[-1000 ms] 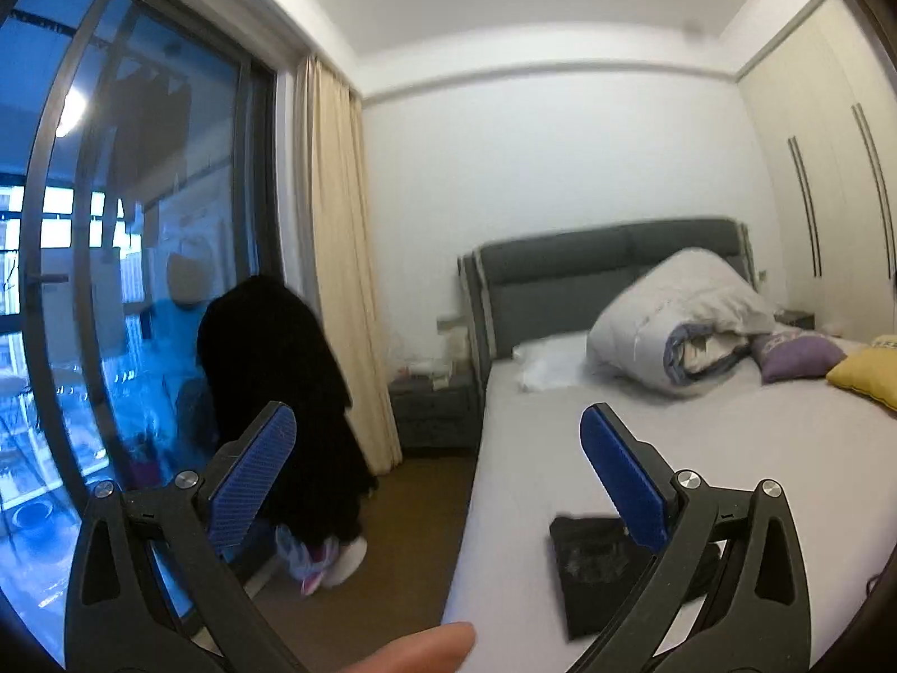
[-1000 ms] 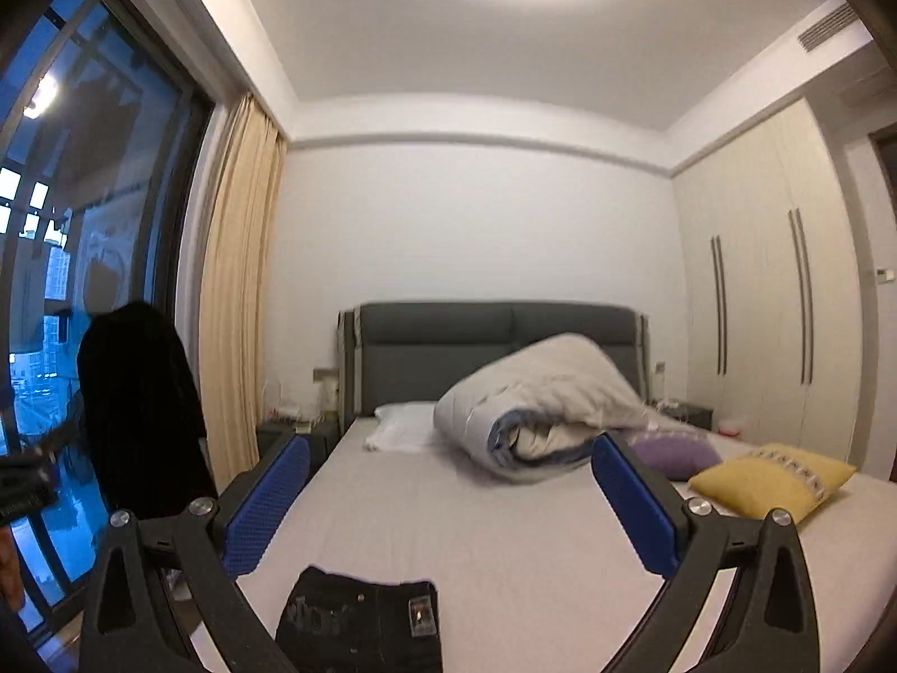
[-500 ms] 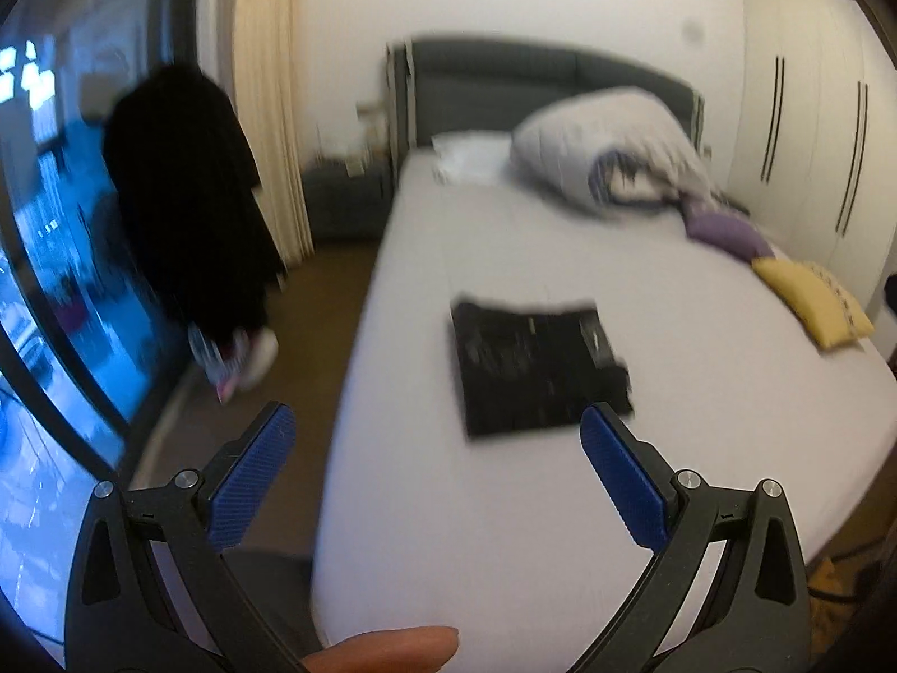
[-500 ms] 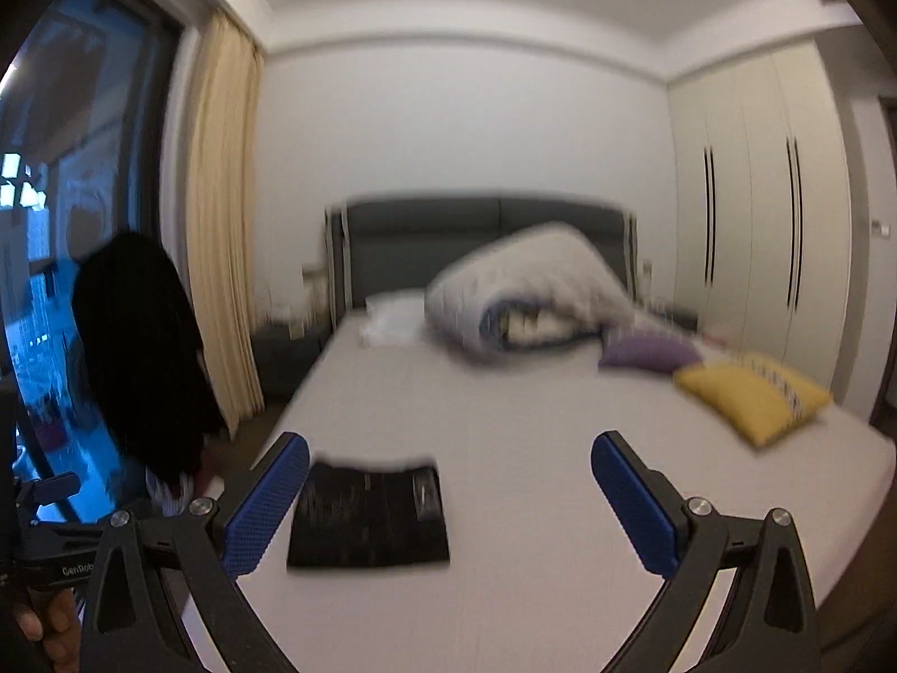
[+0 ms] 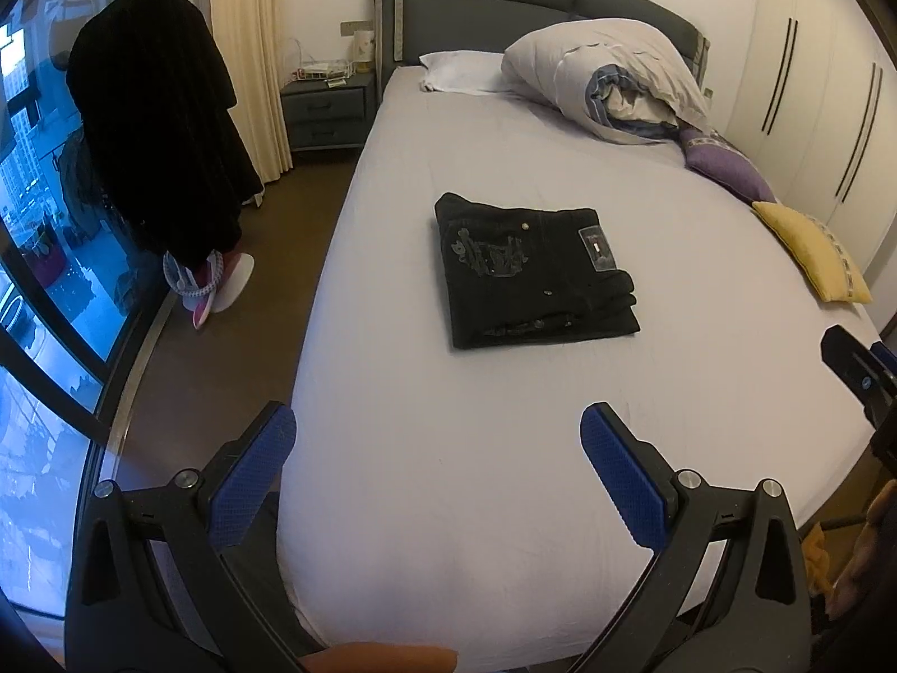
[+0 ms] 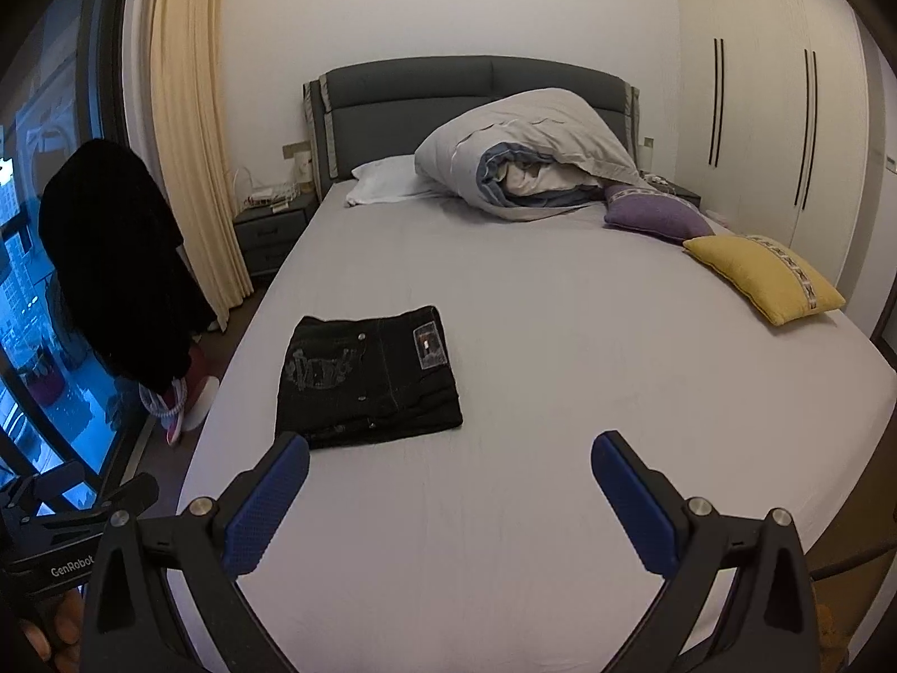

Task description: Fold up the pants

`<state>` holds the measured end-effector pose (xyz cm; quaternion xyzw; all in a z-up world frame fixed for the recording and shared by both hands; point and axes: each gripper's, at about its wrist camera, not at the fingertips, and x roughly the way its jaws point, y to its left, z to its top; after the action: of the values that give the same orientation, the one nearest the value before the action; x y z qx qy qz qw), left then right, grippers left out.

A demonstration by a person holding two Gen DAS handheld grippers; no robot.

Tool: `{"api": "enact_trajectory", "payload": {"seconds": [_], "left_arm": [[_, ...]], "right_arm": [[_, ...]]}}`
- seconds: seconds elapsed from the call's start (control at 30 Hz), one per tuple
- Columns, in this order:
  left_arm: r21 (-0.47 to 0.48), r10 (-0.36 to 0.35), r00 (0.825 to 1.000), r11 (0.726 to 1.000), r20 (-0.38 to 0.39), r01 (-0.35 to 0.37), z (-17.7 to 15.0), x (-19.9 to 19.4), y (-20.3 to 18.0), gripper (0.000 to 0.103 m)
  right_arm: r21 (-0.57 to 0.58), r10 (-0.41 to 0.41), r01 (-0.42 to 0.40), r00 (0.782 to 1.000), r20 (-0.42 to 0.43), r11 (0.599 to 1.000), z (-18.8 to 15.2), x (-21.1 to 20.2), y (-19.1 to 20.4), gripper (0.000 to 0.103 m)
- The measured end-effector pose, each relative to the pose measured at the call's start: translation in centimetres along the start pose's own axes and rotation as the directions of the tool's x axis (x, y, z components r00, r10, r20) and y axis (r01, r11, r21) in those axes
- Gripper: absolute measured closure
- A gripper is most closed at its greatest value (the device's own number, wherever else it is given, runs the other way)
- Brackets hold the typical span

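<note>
Fingers of left gripper [image 5: 437,465], right gripper [image 6: 448,479] spread wide, empty; folded pants [image 5: 532,269] inner layers hidden.

Both views are sharp, free of motion blur, and evenly lit by soft warm indoor light. The window [image 5: 33,291] glows cold blue, darker than the room. The bed [image 6: 560,370] sheet reads pale, with faint shadows near the black pants [image 6: 367,378], whose folds lose detail. Fisheye bending curves walls, and dark vignetting cuts the corners.
</note>
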<state>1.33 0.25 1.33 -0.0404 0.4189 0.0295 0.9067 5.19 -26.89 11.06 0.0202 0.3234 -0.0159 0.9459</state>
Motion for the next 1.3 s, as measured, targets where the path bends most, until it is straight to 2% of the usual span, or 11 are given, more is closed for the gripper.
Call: {"api": "enact_trajectory", "payload": {"seconds": [1.3], "left_arm": [[0.018,0.001,0.999,1.000,-0.041,0.000,0.1,1.2,-0.1,0.000]], "right_arm": [[-0.054,0.016,-0.020,0.997,-0.069,0.998,-1.1,1.5,1.8,0.000]]}}
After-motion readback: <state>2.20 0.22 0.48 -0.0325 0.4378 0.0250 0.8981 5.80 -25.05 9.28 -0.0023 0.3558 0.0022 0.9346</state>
